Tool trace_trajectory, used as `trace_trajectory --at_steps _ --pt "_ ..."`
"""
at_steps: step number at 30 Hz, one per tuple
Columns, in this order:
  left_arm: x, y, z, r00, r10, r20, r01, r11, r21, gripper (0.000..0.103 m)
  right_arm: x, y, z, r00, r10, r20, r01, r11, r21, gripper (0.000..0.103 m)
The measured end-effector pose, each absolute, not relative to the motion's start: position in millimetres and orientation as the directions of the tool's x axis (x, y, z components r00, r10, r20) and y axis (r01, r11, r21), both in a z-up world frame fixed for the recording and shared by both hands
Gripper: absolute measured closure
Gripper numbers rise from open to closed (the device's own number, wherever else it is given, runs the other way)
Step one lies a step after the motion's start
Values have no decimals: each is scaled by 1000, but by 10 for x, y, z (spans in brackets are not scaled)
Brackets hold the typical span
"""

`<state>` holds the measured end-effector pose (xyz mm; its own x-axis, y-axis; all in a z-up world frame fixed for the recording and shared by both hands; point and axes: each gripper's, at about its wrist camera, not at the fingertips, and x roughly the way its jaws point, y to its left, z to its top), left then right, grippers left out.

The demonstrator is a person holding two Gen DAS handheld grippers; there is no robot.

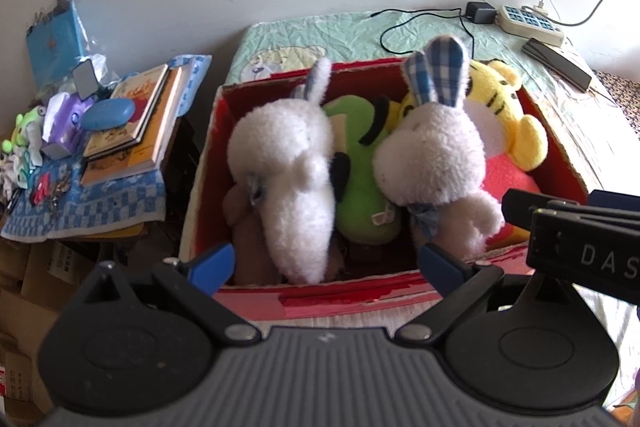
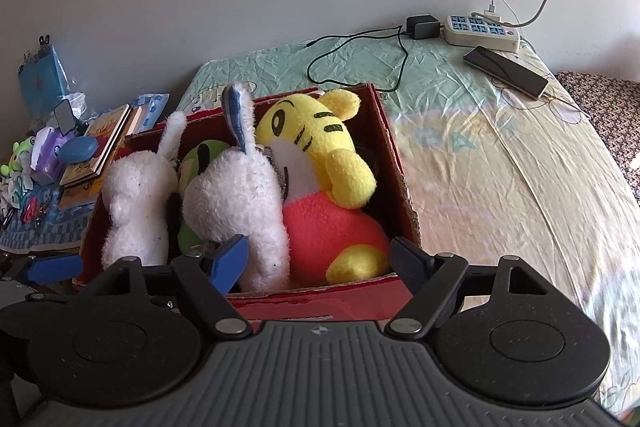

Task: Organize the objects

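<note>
A red cardboard box sits on the bed and holds several plush toys. Two white rabbits lie in it, with a green toy between them and a yellow tiger in red at the right. A brown toy lies under the left rabbit. My left gripper is open and empty above the box's near edge. My right gripper is open and empty over the near right corner; its body shows in the left wrist view.
A side table with a blue checked cloth at the left carries books, a blue case and small items. On the bedsheet behind lie a power strip, a charger with cable and a phone. Cardboard boxes stand below.
</note>
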<state>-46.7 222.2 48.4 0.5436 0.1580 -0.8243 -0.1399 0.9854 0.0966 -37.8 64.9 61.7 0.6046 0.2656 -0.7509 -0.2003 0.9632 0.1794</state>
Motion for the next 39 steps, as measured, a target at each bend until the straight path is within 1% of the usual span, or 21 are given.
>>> trace_trajectory --at_steps 17,39 --pt "-465 2235 425 533 125 -837 -115 991 75 3 -398 638 588 599 250 -761 -173 968 181 23" --pt "-419 2213 457 538 133 -832 -112 990 85 3 -349 622 592 611 242 -754 -171 970 173 22"
